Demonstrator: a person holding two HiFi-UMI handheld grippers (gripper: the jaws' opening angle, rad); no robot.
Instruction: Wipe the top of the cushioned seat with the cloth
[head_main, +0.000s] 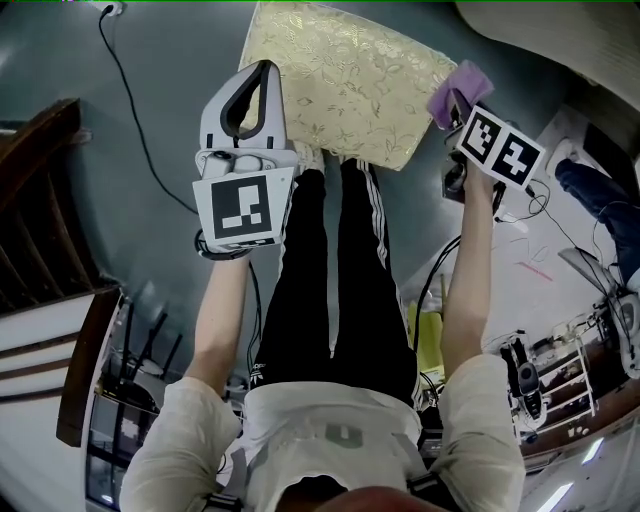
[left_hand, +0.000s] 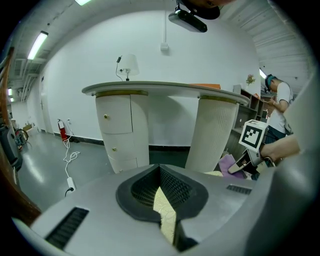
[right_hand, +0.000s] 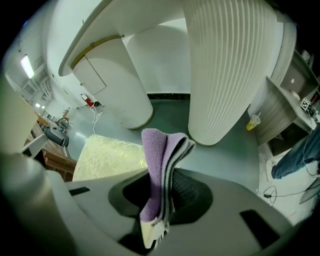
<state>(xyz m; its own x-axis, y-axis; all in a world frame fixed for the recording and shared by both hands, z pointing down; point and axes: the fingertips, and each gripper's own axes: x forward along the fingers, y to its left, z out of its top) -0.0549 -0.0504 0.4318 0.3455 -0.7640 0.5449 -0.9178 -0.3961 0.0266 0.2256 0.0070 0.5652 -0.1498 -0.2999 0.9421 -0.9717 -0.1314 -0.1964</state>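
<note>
Ahead of both my grippers stands a big white desk (left_hand: 165, 89) with a curved top, carried on a rounded drawer pedestal (left_hand: 116, 131) and a ribbed column (left_hand: 212, 132). The column fills the space straight beyond my right gripper (right_hand: 165, 192).

The cushioned seat (head_main: 340, 80), covered in pale gold leaf-patterned fabric, lies below and just ahead of my left gripper (head_main: 264, 68). From my right gripper it sits down and to the left.

My left gripper's jaws meet at their tips with nothing held. Only a sliver of the seat's fabric shows through the gap behind them. My right gripper is clamped on the folded purple cloth (right_hand: 161, 160), which sticks up past the jaws and shows a white, dark-striped edge. The cloth hangs by the seat's right side; I cannot tell whether it touches the cushion.

Each gripper carries a marker cube (head_main: 238, 208) printed with black-and-white squares, the only print I can make out.

A small yellow cup (right_hand: 254, 121) stands on the floor beyond and right of my right gripper, by the column's foot, its contents hidden from me.
</note>
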